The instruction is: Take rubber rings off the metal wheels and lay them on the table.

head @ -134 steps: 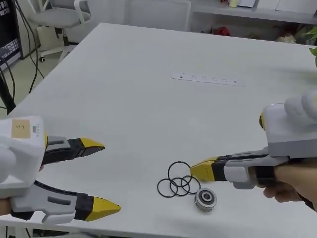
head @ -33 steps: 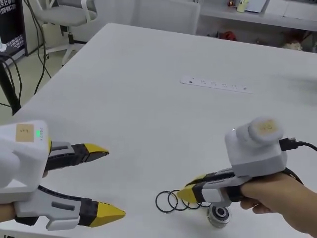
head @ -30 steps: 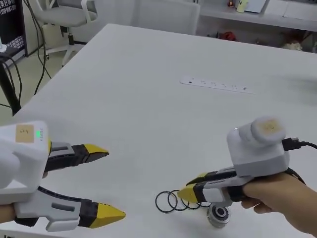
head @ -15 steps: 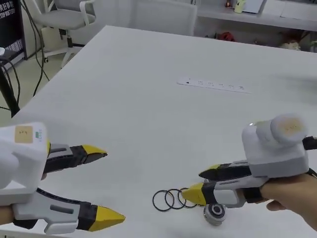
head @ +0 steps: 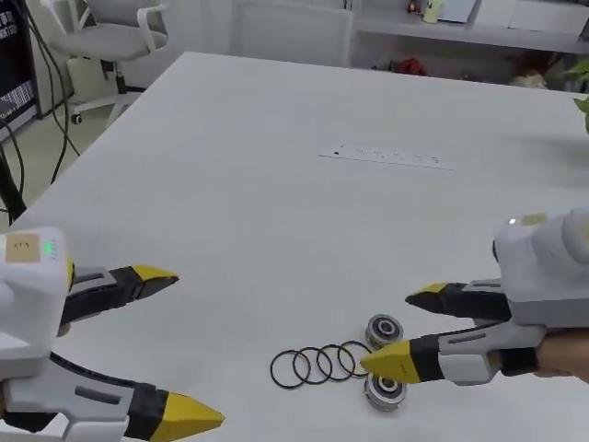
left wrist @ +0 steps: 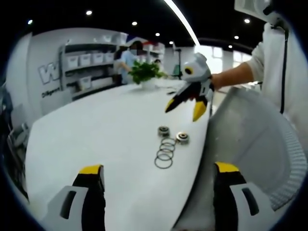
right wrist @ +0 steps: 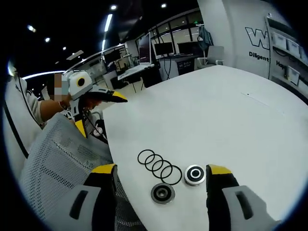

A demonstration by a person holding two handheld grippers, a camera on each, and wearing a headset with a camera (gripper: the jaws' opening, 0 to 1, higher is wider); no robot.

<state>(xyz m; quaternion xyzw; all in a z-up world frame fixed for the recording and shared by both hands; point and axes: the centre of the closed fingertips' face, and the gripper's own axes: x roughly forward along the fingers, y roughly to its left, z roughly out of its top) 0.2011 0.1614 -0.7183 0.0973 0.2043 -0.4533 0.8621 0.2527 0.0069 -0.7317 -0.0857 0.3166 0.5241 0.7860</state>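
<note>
Several black rubber rings (head: 317, 364) lie in an overlapping row near the front edge of the white table (head: 276, 203). Two metal wheels sit flat beside them, one (head: 384, 329) behind the row's right end and one (head: 385, 389) in front. My right gripper (head: 398, 330) hovers open just right of the wheels, holding nothing. In the right gripper view the rings (right wrist: 159, 165) and both wheels (right wrist: 195, 174) (right wrist: 162, 193) lie between its jaws. My left gripper (head: 179, 348) stands open and holds nothing at the lower left. Its own view shows the rings (left wrist: 164, 154) and the right gripper (left wrist: 190, 98).
A white power strip (head: 386, 157) lies further back on the table. An office chair (head: 101, 37) stands beyond the far left corner. A mesh chair back (right wrist: 62, 154) is close to the table's near edge. A plant (left wrist: 144, 72) stands at the table's far end.
My right gripper has opened and drawn back to the right. A second wheel now lies on the table behind the rings. The rings lie in a row instead of a cluster.
</note>
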